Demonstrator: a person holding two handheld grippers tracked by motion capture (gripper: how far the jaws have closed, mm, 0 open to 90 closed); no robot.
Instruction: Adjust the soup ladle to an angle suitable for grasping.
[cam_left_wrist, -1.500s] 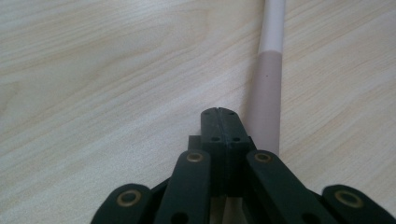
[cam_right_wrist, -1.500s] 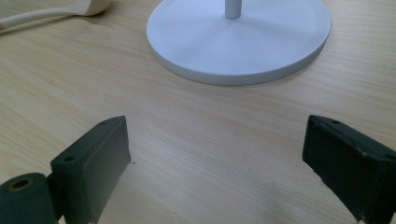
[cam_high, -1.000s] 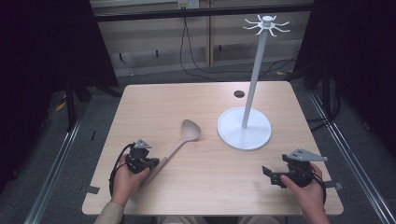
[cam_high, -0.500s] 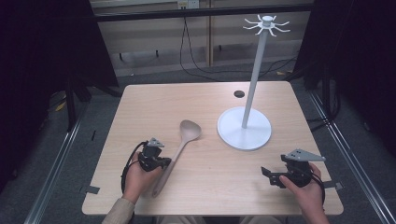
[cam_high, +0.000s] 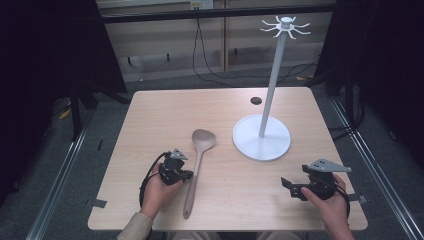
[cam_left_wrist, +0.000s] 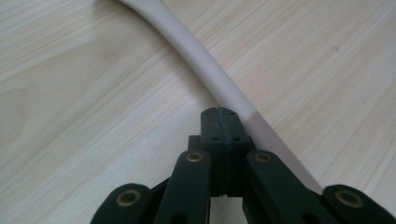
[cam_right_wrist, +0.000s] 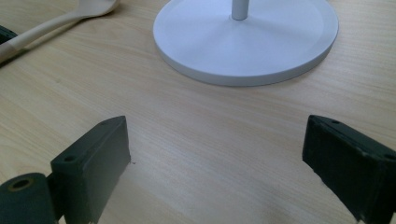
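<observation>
Left claw pressed shut beside the spoon, right claw gaping over bare desk

The left claw (cam_high: 186, 174) is sitting closed, empty, the spoon (cam_high: 197, 165) handle lying just right of its tips; in the left gripper view that handle is running off the top edge, bowl cut off. The right claw (cam_high: 289, 187) is standing wide, near the desk (cam_high: 150, 115) front edge, open wood ahead up to the white stand (cam_high: 261, 137) base.

Even overhead light, dark surround, closeups soft.
</observation>
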